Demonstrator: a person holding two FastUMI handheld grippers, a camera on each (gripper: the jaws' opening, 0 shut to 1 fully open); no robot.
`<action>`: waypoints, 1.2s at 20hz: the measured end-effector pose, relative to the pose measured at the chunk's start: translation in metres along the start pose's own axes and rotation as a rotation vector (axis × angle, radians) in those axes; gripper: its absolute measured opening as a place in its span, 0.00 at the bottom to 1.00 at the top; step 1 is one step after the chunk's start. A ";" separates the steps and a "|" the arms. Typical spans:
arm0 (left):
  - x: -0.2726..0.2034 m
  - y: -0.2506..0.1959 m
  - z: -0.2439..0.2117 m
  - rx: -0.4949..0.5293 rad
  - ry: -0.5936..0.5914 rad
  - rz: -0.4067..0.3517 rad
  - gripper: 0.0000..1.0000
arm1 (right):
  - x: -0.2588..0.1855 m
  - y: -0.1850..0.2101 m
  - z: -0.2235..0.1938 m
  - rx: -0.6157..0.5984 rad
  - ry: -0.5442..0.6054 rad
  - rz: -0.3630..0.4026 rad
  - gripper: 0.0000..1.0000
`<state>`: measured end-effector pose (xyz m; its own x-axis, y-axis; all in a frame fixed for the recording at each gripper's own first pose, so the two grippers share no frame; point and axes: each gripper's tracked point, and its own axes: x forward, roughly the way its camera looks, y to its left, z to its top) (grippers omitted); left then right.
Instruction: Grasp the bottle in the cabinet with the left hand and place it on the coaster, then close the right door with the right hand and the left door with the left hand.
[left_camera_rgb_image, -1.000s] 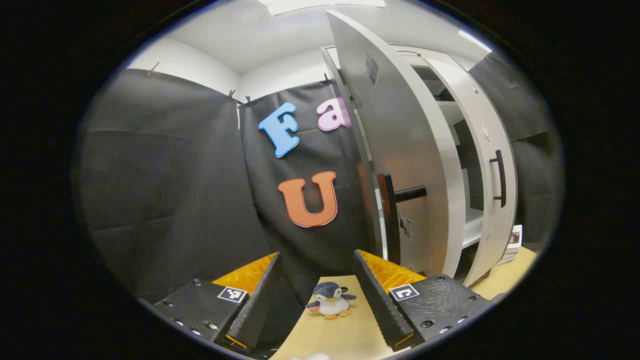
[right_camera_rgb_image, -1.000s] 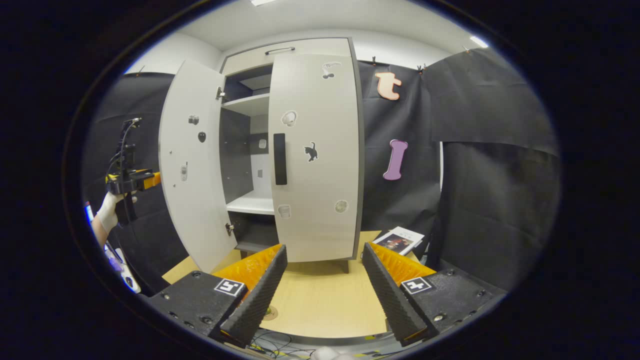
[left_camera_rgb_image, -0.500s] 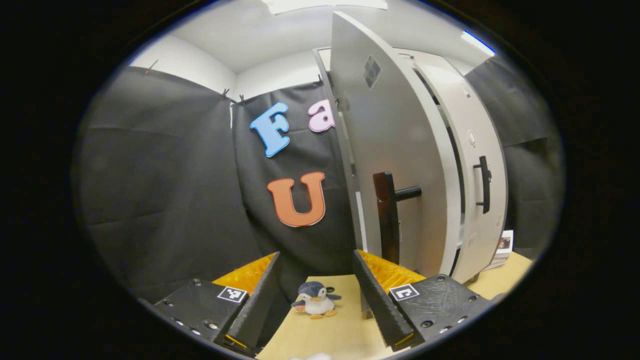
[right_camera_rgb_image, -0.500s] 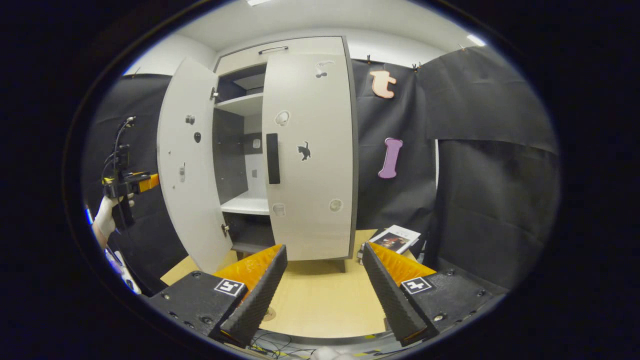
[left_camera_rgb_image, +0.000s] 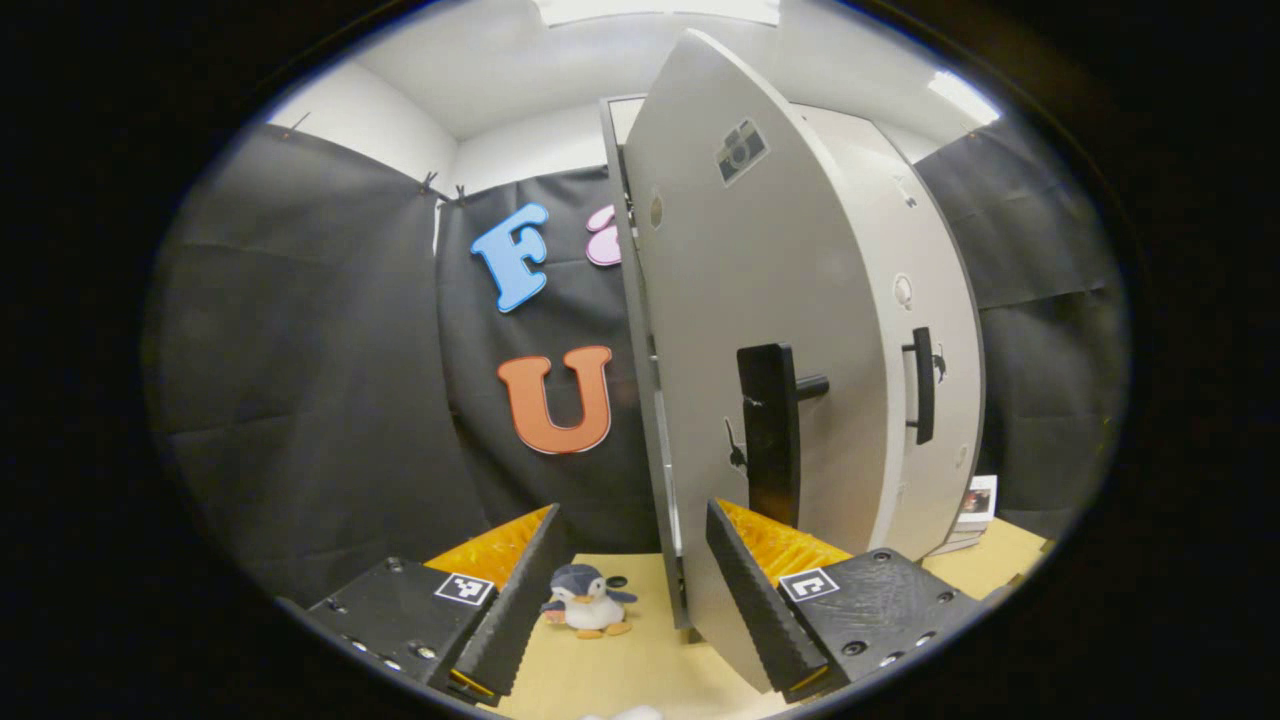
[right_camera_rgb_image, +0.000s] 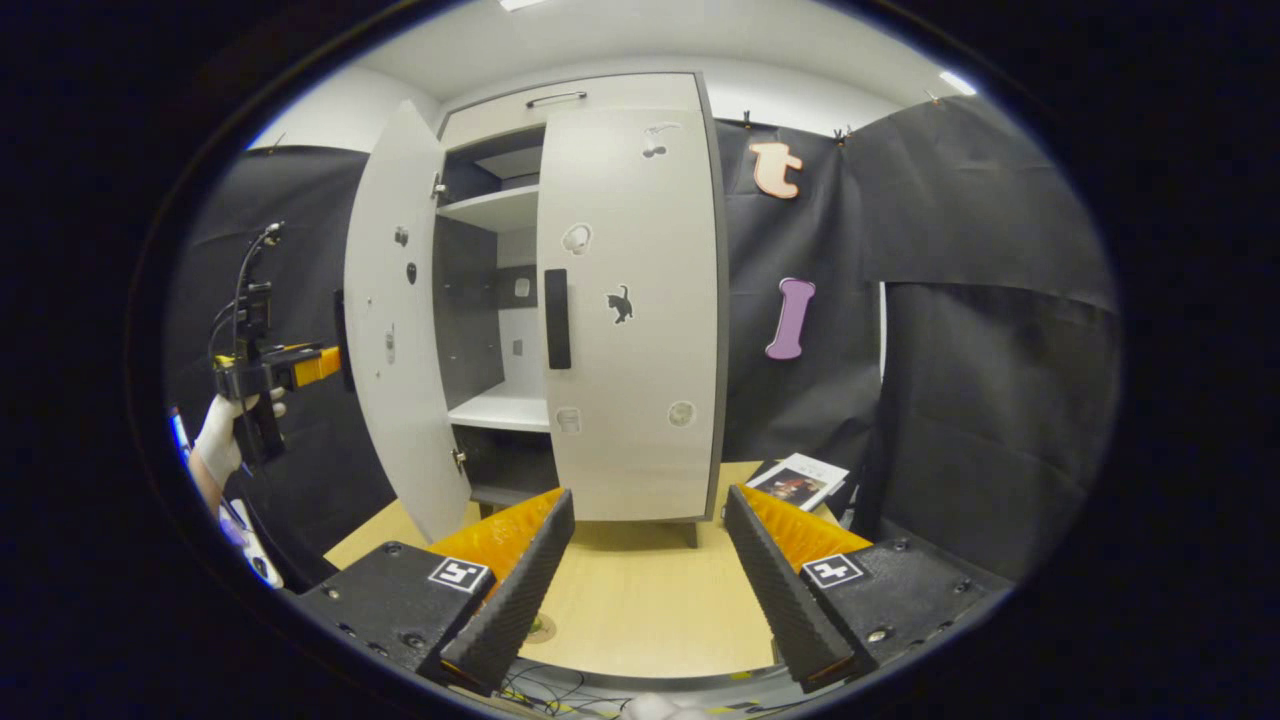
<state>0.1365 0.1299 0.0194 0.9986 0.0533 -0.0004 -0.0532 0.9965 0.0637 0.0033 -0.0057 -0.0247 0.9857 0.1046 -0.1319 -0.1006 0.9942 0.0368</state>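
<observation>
In the right gripper view the white cabinet stands at the back of the table. Its right door is shut flat, with a black handle. Its left door stands partly open, showing a white shelf in the gap. My left gripper, held by a gloved hand, is at that door's outer side. In the left gripper view the left door and its black handle loom close, just beyond my open left gripper. My right gripper is open and holds nothing over the table.
A small penguin toy sits on the wooden table left of the cabinet. A booklet lies at the cabinet's right. A small round disc peeks out beside my right gripper's left finger. Black cloth walls surround the booth.
The left door has swung further toward shut, narrowing the gap. My left gripper has moved right along with it. The right gripper has barely shifted.
</observation>
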 end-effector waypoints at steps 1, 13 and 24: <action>0.001 -0.005 0.001 0.000 -0.001 -0.009 0.85 | -0.001 -0.001 0.000 0.000 0.002 -0.001 0.96; 0.027 -0.045 -0.001 -0.008 0.022 -0.042 0.96 | -0.006 -0.021 0.002 0.019 -0.008 -0.038 0.96; -0.033 -0.063 0.022 -0.014 -0.031 -0.041 0.97 | -0.003 -0.027 0.010 0.020 -0.029 -0.063 0.96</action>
<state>0.1067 0.0643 0.0371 0.9996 0.0106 0.0279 -0.0120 0.9987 0.0503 0.0044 -0.0329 -0.0157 0.9936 0.0412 -0.1055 -0.0361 0.9981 0.0494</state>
